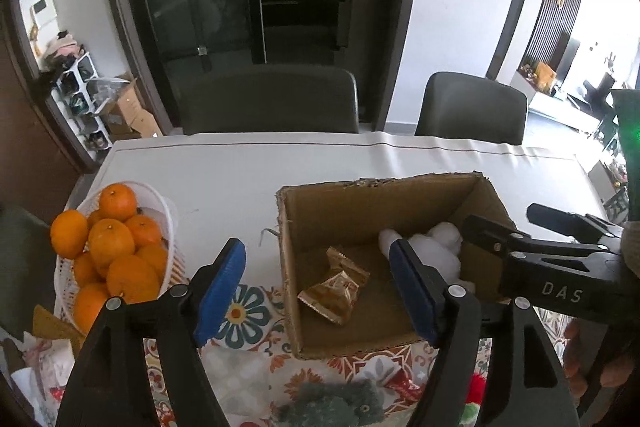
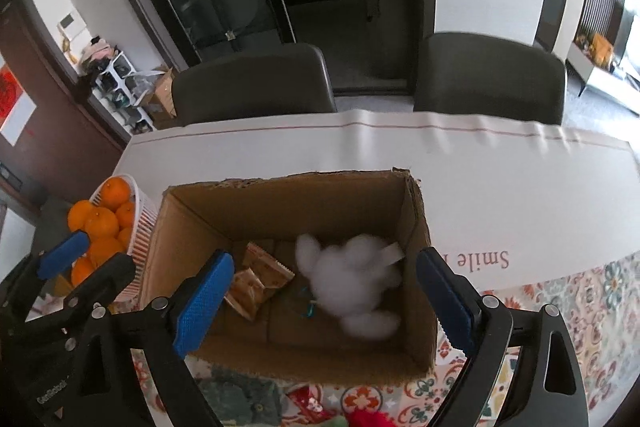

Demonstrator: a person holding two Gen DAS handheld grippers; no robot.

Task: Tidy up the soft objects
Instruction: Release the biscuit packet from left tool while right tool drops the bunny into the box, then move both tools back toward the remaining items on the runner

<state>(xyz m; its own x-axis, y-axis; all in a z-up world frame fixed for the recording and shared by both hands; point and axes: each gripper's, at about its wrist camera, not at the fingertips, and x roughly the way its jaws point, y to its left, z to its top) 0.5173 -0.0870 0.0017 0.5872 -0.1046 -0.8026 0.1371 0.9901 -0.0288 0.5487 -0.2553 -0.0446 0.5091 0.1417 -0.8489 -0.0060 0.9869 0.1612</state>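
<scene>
Plush toy [image 2: 352, 279] lies in cardboard box [image 2: 280, 211], between right gripper's [image 2: 324, 301] parted jaws.

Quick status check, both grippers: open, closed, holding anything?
Left gripper: open, empty, at the cardboard box.
Right gripper: open, empty, above the white plush toy in the box.

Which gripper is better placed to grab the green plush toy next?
Probably left. The open left gripper has the green plush toy right below its fingers, outside the cardboard box. The right gripper, also open, hangs over the box.
</scene>
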